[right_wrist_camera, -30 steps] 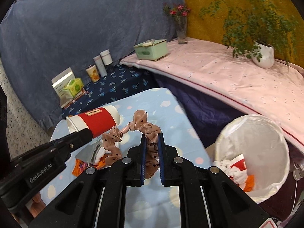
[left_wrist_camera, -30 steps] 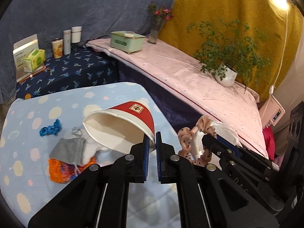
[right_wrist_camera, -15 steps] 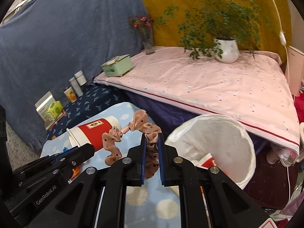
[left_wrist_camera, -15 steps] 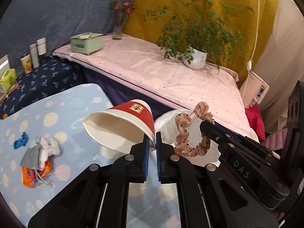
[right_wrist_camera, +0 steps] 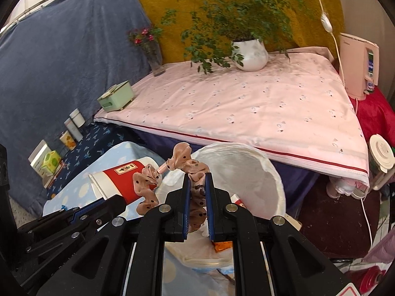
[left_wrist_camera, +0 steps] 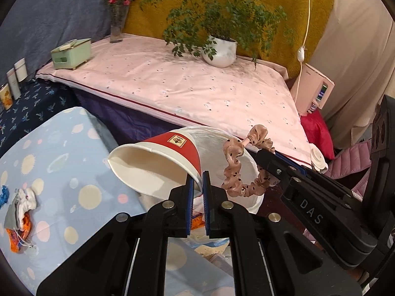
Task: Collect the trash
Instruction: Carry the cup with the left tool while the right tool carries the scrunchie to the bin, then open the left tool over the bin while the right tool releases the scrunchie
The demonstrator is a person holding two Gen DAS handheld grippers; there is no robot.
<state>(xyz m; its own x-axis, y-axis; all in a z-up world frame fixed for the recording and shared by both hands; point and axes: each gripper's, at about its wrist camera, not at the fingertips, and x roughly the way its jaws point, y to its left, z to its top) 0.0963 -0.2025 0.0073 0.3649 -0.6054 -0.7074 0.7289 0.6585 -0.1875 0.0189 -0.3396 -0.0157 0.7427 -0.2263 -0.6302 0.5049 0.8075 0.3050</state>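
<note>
Red-banded paper cup (left_wrist_camera: 158, 165) is clenched at its rim by the left tongs (left_wrist_camera: 196, 185); the right tongs (right_wrist_camera: 197, 192) grasp a scrunchie (right_wrist_camera: 182, 170). Both hang over the bin (right_wrist_camera: 256, 172) at 12 o'clock, positioned for dropping.

A smooth paper cup (left_wrist_camera: 158, 162), a ruffled satiny cloth scrunchie (left_wrist_camera: 246, 167), and a thin translucent plastic bin liner (right_wrist_camera: 249, 172).
</note>
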